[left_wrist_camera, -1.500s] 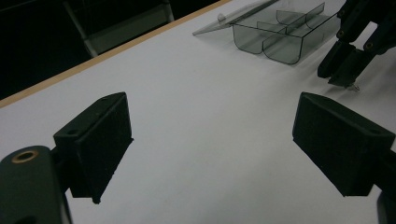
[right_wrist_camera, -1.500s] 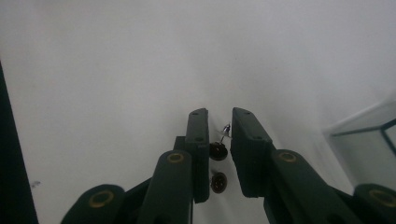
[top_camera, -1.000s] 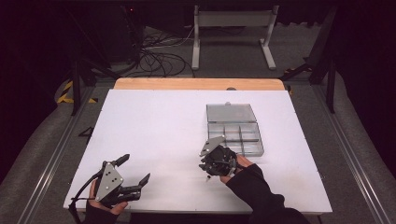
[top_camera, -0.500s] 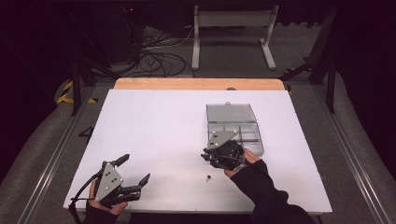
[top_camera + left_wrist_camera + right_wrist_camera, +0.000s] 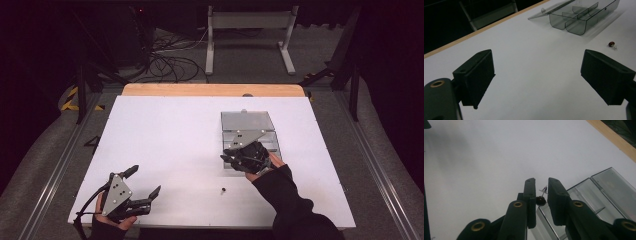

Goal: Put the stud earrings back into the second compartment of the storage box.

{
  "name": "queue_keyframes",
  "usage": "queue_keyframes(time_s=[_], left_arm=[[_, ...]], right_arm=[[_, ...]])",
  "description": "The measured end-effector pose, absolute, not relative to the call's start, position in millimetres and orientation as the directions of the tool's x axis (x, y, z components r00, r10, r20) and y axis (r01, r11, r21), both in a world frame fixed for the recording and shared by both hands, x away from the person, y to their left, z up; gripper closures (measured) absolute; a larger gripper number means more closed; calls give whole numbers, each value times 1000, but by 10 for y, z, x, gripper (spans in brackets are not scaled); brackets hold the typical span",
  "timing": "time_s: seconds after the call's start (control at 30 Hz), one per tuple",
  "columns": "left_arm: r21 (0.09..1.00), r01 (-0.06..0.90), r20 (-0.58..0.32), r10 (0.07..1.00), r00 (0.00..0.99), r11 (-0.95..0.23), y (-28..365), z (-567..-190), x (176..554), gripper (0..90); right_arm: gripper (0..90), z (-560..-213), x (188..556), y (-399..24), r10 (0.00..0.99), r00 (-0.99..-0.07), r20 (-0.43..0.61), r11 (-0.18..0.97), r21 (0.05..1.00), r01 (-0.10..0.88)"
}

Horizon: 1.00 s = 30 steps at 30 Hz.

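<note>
Right hand-held gripper (image 5: 239, 158) has moved since a second ago: it was over bare counter just left of the clear organiser box (image 5: 250, 123), now it hangs higher and further right, over the box's near end. Left hand-held gripper (image 5: 145, 187) hasn't shifted, same spot at the near-left corner of the white counter (image 5: 165, 130).

Right gripper state: jaws narrow, clamped on a small pushpin (image 5: 541, 200). In the right gripper view the dark round head sits between the pads and the thin metal pin (image 5: 544, 189) sticks up and away past the jaw tips. Below the jaws in that view: the near-left corner of the box (image 5: 584, 195), compartment walls visible. Can't tell which compartment the pin is over.

Left gripper state: jaws wide, nothing between them. In the left gripper view both pads (image 5: 477, 75) hover over bare white counter.

Second pushpin (image 5: 223, 189) lies loose on the counter, near side, between the two grippers, closer to the right one, clear of the box. In the left gripper view it shows as a dark red head with a short pin (image 5: 612, 44), lying on its side, just short of the box (image 5: 579, 17).

Box is open, lid (image 5: 246, 119) laid flat on the far side, dividers visible inside. Box sits right of centre on the counter. Wooden edge strip (image 5: 210, 90) runs along the far side of the counter.
</note>
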<state>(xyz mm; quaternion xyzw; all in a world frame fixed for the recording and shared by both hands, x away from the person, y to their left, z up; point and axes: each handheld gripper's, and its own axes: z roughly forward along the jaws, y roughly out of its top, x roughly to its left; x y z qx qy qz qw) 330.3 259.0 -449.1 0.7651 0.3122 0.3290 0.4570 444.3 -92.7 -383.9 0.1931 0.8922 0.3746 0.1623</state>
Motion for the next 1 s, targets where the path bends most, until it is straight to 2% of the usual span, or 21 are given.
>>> queue_keyframes(time_s=[0.57,1.0], left_arm=[[903,184,216,781,586,-388,2588,-4498,3314,122],[903,182,218,781,585,-388,2592,-4498,3314,123]], right_arm=[[775,-3724,4695,-1091,550,-820,-160,649,699,299],[773,-3843,5007,-1186,611,-779,-145,658,641,396]])
